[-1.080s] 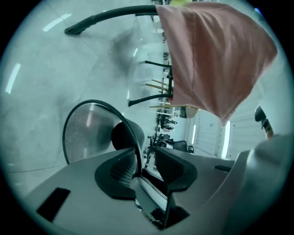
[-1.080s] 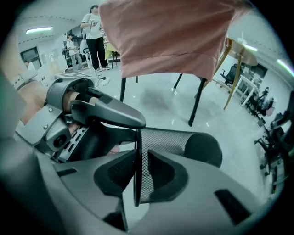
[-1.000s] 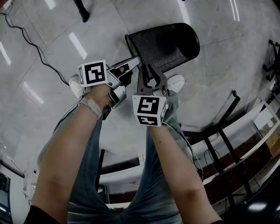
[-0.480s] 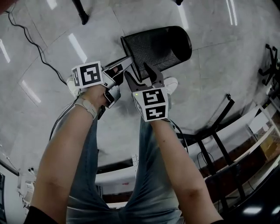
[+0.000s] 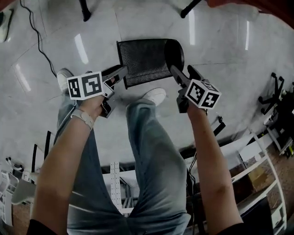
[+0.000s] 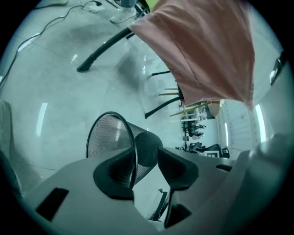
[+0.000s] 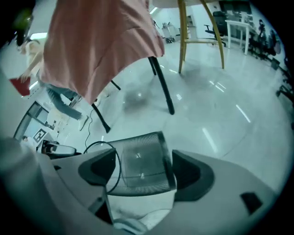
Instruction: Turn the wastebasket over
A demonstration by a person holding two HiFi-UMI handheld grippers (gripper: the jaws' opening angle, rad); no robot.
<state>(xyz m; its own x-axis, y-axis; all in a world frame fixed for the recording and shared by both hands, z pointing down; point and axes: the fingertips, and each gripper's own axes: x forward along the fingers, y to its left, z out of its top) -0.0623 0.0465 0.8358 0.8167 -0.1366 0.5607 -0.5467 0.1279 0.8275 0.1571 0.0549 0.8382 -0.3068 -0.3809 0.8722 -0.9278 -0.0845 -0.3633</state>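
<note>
The black mesh wastebasket (image 5: 149, 62) lies on its side on the pale floor, open rim to the left, closed base to the right. My left gripper (image 5: 121, 72) is at the rim. In the left gripper view the rim wire (image 6: 133, 151) runs between the jaws against the left pad, and a gap shows to the right pad; these jaws have just been opening. My right gripper (image 5: 183, 71) stands by the base end, its jaws just opened wide. In the right gripper view the wastebasket (image 7: 140, 165) shows between its fingers, apart from both pads.
The person's jeans-clad legs and white shoes (image 5: 154, 96) stand just in front of the basket. A black cable (image 5: 39, 46) trails at the left. Dark furniture legs (image 5: 85, 11) and a pink cloth (image 6: 206, 46) lie beyond. Metal shelving (image 5: 257, 170) fills the lower right.
The right gripper has let go of the rim, opened and swung right to the basket's base end. The left gripper's jaws have opened on the rim. The basket has shifted left in view.
</note>
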